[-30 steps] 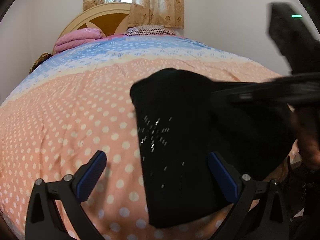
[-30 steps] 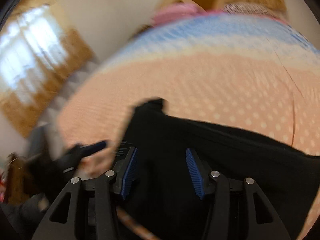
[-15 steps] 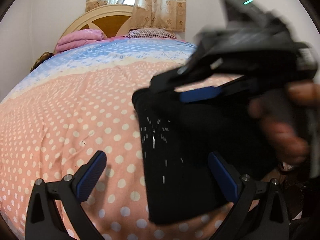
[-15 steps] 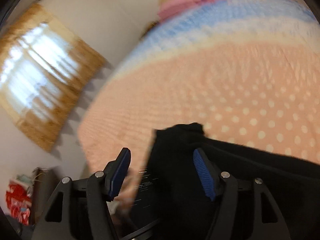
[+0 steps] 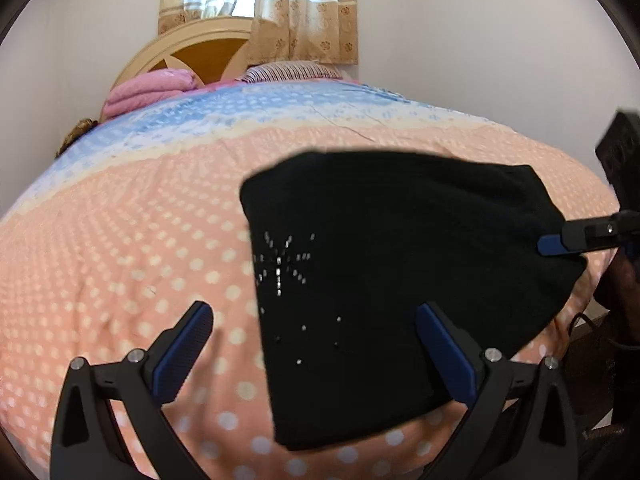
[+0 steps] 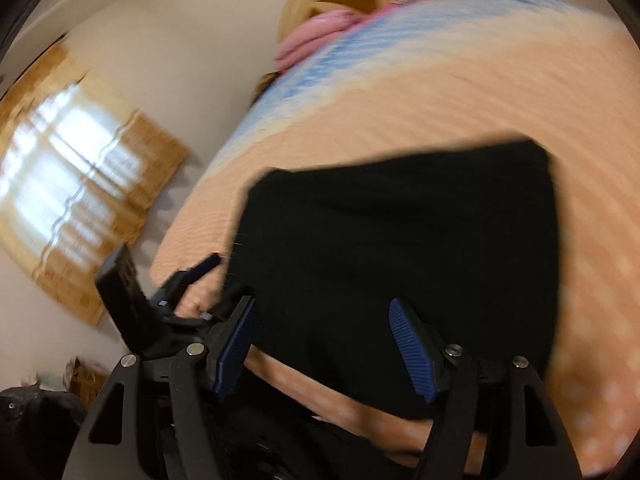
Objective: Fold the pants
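The black pants lie folded into a compact block on the peach polka-dot bedspread, with small shiny studs on the left part. My left gripper is open and empty, its jaws wide apart above the near left part of the pants. My right gripper is open and empty, hovering over the near edge of the pants. Its finger shows at the right edge of the left wrist view. The left gripper shows in the right wrist view at the left of the pants.
A wooden headboard, a pink folded blanket and a striped pillow are at the far end of the bed. A curtained window is behind. The bed's right edge drops to dark items on the floor.
The right gripper swept across over the pants, then drew back to the right. The pants now lie flatter and wider. The left gripper has barely moved.
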`<state>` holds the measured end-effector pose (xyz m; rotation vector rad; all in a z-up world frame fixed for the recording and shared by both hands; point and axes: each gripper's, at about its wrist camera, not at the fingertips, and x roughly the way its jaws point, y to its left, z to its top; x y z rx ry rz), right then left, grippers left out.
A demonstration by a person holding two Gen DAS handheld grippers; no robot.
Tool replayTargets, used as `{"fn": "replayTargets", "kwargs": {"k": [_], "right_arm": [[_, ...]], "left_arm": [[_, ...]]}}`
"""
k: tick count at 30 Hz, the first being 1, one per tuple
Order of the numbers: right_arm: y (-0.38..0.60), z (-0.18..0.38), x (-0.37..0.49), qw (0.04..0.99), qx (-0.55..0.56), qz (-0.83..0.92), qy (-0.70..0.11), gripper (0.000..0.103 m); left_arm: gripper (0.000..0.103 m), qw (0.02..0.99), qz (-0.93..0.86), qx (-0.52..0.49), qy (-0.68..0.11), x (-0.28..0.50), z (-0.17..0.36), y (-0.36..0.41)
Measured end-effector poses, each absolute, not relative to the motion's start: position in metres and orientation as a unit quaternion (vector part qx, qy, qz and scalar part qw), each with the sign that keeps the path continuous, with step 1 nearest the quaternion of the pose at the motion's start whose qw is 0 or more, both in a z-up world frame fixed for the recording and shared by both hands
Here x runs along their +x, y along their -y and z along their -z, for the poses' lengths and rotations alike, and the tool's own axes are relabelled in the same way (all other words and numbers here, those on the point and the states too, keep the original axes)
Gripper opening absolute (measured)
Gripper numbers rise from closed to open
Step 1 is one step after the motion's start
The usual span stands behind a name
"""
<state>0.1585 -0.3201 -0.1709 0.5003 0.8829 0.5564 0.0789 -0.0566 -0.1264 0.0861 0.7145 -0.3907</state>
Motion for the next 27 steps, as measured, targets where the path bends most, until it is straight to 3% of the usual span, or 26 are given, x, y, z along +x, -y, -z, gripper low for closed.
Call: {"fn": "replayTargets", "kwargs": {"k": [10, 19, 27], "right_arm": [[0.357, 0.135, 0.138, 0.889, 0.221, -0.209, -0.343, 0.069], [0.395, 0.169, 0.152, 0.879, 0.238, -0.138, -0.389, 0.069], [0.375, 0.175, 0.167, 0.888, 0.218, -0.148, -0.377, 0.069]], "left_arm": [[0.103, 0.927, 0.16, 0.024, -0.338, 0.083, 0.102, 0.036], [0.103, 0.911, 0.181, 0.018, -0.369, 0.11, 0.123, 0.045], [0.103, 0.899, 0.217, -0.029, -0.379, 0.124, 0.127, 0.041]]}}
